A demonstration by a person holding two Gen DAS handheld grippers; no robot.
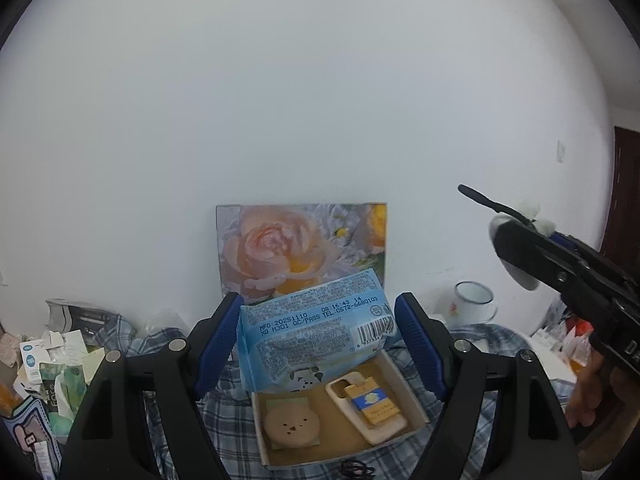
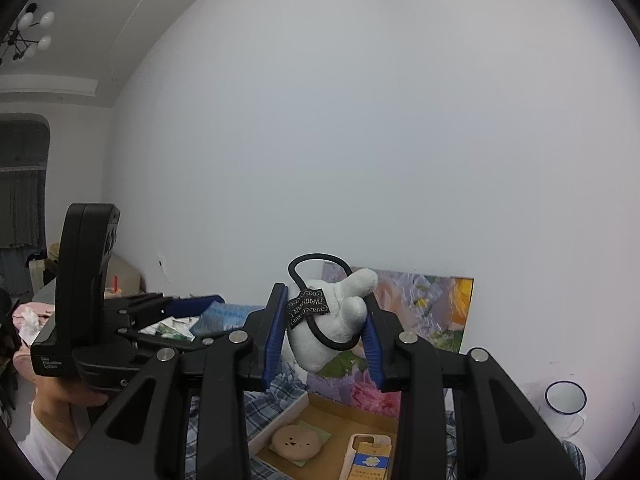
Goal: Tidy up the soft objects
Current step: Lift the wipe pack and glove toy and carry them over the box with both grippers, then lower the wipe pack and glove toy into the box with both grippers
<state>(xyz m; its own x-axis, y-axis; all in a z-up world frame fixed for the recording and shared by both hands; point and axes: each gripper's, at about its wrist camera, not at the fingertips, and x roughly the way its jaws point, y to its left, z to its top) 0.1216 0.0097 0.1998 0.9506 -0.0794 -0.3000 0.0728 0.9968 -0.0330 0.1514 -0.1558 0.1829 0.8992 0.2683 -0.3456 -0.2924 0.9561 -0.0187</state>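
Note:
My left gripper [image 1: 318,340] is shut on a light blue tissue pack [image 1: 316,330] and holds it above the back edge of a shallow cardboard box [image 1: 416,402]. My right gripper [image 2: 326,332] is shut on a white plush hair tie [image 2: 340,316] with a black elastic loop, held in the air above the same box [image 2: 280,424]. The right gripper also shows at the right of the left wrist view [image 1: 516,236], with the white plush in it. The left gripper shows at the left of the right wrist view [image 2: 192,308].
The box holds a round beige cushion [image 1: 292,426] and a beige phone case [image 1: 366,410] with a small blue-and-yellow pack on it. A flower painting [image 1: 300,248] leans on the wall. A white enamel mug [image 1: 474,306] stands right. Paper clutter [image 1: 52,356] lies left on the plaid cloth [image 1: 228,412].

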